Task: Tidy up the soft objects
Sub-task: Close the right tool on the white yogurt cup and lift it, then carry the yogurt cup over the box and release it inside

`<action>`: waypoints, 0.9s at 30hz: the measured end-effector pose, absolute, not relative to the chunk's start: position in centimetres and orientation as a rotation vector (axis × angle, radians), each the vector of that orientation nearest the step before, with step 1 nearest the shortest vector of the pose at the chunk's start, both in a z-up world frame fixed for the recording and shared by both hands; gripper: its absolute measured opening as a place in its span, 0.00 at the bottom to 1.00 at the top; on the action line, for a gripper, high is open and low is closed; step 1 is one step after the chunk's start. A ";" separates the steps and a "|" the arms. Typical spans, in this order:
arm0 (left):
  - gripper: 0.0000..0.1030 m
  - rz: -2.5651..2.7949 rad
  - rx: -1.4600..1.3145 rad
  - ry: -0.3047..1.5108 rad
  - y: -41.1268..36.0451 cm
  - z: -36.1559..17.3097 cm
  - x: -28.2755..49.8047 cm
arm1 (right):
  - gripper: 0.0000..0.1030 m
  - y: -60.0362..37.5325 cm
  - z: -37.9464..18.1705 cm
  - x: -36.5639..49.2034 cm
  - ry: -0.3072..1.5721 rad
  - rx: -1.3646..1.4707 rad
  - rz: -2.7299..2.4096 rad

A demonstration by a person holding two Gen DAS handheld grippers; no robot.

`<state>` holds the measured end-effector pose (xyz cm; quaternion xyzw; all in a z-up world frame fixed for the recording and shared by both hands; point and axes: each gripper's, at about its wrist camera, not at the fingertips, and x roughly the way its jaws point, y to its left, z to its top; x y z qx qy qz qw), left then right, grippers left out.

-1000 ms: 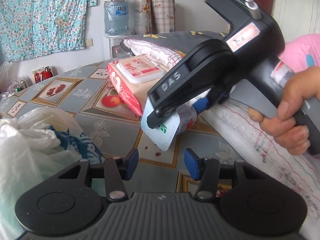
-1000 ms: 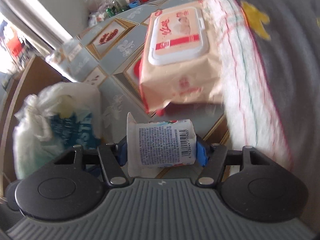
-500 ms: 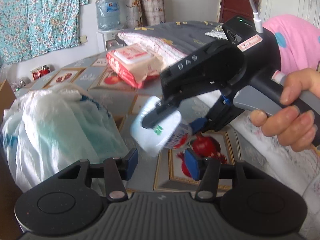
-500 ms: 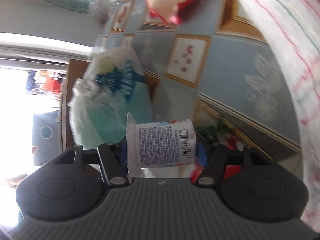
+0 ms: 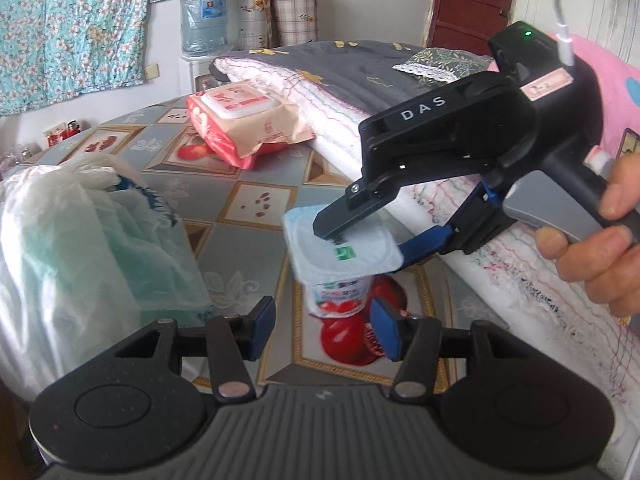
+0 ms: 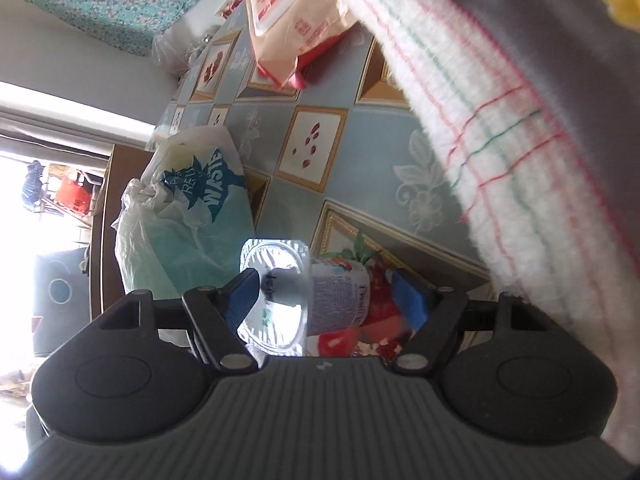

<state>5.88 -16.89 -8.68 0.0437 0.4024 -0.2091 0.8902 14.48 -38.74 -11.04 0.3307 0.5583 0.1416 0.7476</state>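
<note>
My right gripper (image 6: 328,296) jaws just been opening, now spread; yogurt cup (image 5: 344,264) between them, pads off its sides in wrist view. Cup upright over tablecloth (image 5: 240,248), foil lid up; cannot tell if base touches cloth. My left gripper (image 5: 322,328) half spread, nothing between pads, just near side of cup. Plastic bag (image 5: 80,240) left of cup. Wipes pack (image 5: 244,120) farther back, against folded blanket (image 5: 328,112). Hand (image 5: 600,240) on right gripper's handle.

Right tongs (image 6: 324,300), jaws just widening, angle downward; left tongs (image 5: 322,330) hang half-open, angled down.
</note>
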 end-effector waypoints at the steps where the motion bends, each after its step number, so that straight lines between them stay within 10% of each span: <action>1: 0.55 -0.443 0.086 0.832 -17.1 -8.8 6.0 | 0.70 -38.9 -10.8 14.3 1.208 0.716 0.310; 13: 0.53 -0.419 0.204 0.753 -20.0 -10.3 7.4 | 0.40 -38.4 -10.1 14.2 1.126 0.687 0.360; 27: 0.50 -0.453 0.128 0.702 -19.1 -8.0 6.4 | 0.36 -37.5 -7.5 12.3 1.080 0.671 0.327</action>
